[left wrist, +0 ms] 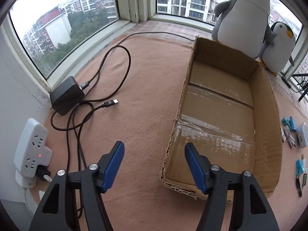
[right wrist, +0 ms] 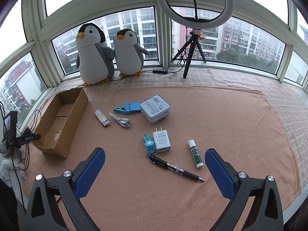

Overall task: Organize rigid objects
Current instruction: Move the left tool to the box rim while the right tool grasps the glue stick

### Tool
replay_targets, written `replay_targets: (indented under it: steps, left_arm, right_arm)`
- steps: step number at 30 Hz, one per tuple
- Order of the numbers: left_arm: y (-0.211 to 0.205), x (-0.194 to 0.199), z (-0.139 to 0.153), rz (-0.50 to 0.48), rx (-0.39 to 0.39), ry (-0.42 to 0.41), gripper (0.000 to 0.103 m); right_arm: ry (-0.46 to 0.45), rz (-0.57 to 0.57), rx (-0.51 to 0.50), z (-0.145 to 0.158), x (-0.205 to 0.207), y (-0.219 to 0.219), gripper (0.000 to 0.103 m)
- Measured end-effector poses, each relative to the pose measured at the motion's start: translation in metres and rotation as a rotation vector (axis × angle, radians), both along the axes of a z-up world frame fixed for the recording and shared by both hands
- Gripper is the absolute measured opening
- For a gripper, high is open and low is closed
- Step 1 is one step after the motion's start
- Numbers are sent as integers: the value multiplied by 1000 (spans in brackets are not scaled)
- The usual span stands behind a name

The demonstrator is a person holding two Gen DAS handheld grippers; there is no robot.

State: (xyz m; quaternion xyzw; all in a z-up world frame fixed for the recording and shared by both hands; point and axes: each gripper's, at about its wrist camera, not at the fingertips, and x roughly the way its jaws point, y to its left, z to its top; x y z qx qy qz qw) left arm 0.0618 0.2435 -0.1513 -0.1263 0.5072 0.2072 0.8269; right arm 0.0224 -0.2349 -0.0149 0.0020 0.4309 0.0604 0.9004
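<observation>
1. Nothing is held by the left gripper (left wrist: 154,154); its jaws are partly open, over the near wall of the box (left wrist: 269,134).
2. Nothing is held by the right gripper (right wrist: 155,165); its jaws are wide apart.
3. The pen (right wrist: 175,168) is seen just ahead, between them.
4. The pen should be pinched at its middle, then carried to the empty box.

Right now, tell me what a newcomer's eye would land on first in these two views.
Two plush penguins stand side by side against the bay window, behind the far end of the open cardboard box, which looks empty. A ring light on a tripod rises at the window to their right. On the peach blanket, small items lie scattered, a black pen nearest the open right gripper.
</observation>
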Motion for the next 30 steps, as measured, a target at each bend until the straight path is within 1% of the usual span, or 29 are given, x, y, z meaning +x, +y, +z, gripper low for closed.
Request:
replay_targets:
  steps: [1, 2, 4, 6, 10, 12, 14, 16, 17, 19, 20, 22, 23, 25, 28, 30]
  left_arm:
    - [0, 1, -4, -1, -6, 7, 58]
    - [1, 2, -9, 0, -14, 14, 55]
    - [0, 3, -14, 0, -18, 28, 44]
    - [-2, 5, -17, -6, -22, 31, 40]
    - [-7, 9, -19, -21, -22, 32, 28]
    - [-10, 12, -19, -30, -23, 37, 25]
    - [-12, 13, -20, -33, -26, 41, 24]
    - [-12, 15, -22, -36, -31, 43, 21]
    - [-12, 15, -22, -37, -32, 44, 21]
    - [-14, 15, -22, -40, -27, 45, 19]
    - [-14, 15, -22, -42, -25, 46, 19]
    - [-15, 16, -21, -47, -22, 48, 18]
    - [-15, 16, -21, -52, -20, 50, 17]
    - [-16, 17, -21, -59, -14, 52, 16]
    - [-17, 17, -21, -60, -11, 52, 16]
    - [-19, 17, -21, -62, -4, 51, 16]
  right_arm:
    - [5, -2, 3, -1, 1, -2, 102]
    - [11, -4, 8, -2, 2, -4, 102]
    - [18, -13, 18, -4, 5, -10, 102]
    - [24, -26, 29, -6, 9, -17, 102]
    - [58, -64, 68, -14, 22, -40, 102]
    - [67, -86, 76, -19, 28, -52, 102]
    - [83, -109, 70, -26, 36, -66, 97]
    - [117, -112, 57, -36, 45, -76, 86]
    - [133, -111, 54, -41, 48, -80, 83]
    - [174, -105, 50, -53, 58, -87, 73]
    - [190, -99, 40, -58, 62, -89, 69]
    - [221, -81, 2, -71, 71, -89, 58]
    - [235, -67, -15, -77, 74, -88, 56]
    - [270, -39, -56, -90, 81, -84, 46]
    - [311, -23, -92, -108, 89, -82, 40]
    - [333, -13, -89, -114, 93, -83, 39]
